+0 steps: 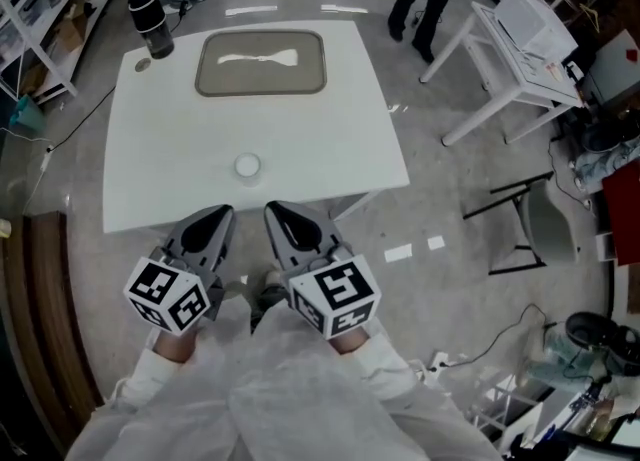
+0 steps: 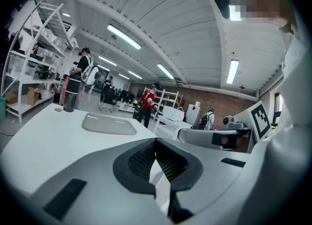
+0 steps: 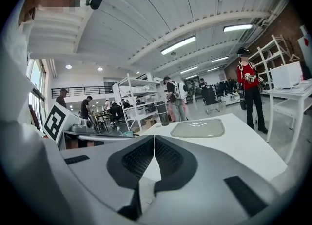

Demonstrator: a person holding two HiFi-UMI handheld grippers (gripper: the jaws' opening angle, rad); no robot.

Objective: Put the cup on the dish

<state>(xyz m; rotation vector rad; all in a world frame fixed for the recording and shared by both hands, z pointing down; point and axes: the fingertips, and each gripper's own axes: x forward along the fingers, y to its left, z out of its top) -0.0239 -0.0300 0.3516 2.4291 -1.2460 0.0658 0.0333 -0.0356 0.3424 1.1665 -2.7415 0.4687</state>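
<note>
Left hand-held gripper (image 1: 220, 213) has its jaws pressed fully together with nothing between them; in the left gripper view the two ribbed pads (image 2: 146, 159) meet along one thin line. The right hand-held gripper (image 1: 272, 211) is the same, with its jaws closed on each other and empty, as the right gripper view shows. Neither one touches any object. The two sit side by side, close together, with their tips over the near edge of the white table (image 1: 330, 139), pointing across it toward the far side. Each carries its marker cube at the back, the left cube (image 1: 168, 294) and the right cube (image 1: 335, 296), held by white-sleeved arms.

The cup (image 1: 247, 165), small, white and round from above, stands upright on the table just beyond the two tips, roughly in line with the gap between them and clear of both. The dish (image 1: 261, 62), a grey rectangular tray with rounded corners, lies flat near the far edge of the table, well apart from the cup, and nothing rests on it. Both gripper views show the dish ahead on the tabletop.

A dark bottle (image 1: 150, 21) stands upright at the far left corner of the table, with a small round disc (image 1: 142, 65) lying just beside it. Off to the right stands a second white table (image 1: 505, 59), and people are walking on the floor beyond.
</note>
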